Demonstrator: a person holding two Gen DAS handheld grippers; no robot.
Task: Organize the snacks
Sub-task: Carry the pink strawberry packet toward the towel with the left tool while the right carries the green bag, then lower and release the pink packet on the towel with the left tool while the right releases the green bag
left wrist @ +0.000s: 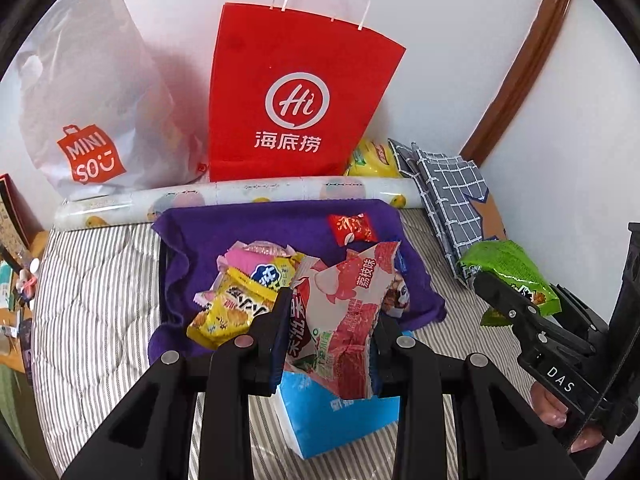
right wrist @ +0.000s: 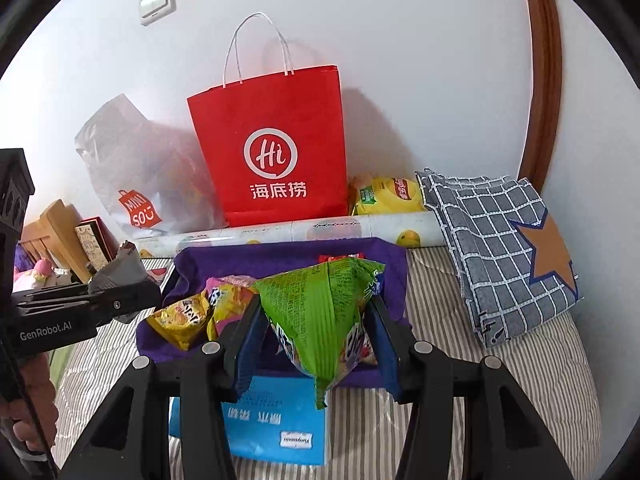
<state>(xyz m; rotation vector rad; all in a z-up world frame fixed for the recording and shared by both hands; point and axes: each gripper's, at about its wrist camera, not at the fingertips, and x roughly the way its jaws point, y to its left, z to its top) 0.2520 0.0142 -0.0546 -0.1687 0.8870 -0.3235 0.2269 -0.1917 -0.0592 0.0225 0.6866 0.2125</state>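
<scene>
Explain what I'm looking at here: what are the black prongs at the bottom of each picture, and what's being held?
Each picture comes from a camera mounted on a hand-held claw, looking along its two fingers. No robot arm: a person carries one in each hand. The left claw grips a pink-and-white snack packet; the right claw grips a green snack bag. Below lies a striped bedcover with a purple cloth holding loose snacks, and a blue box. A red paper bag stands against the wall.
</scene>
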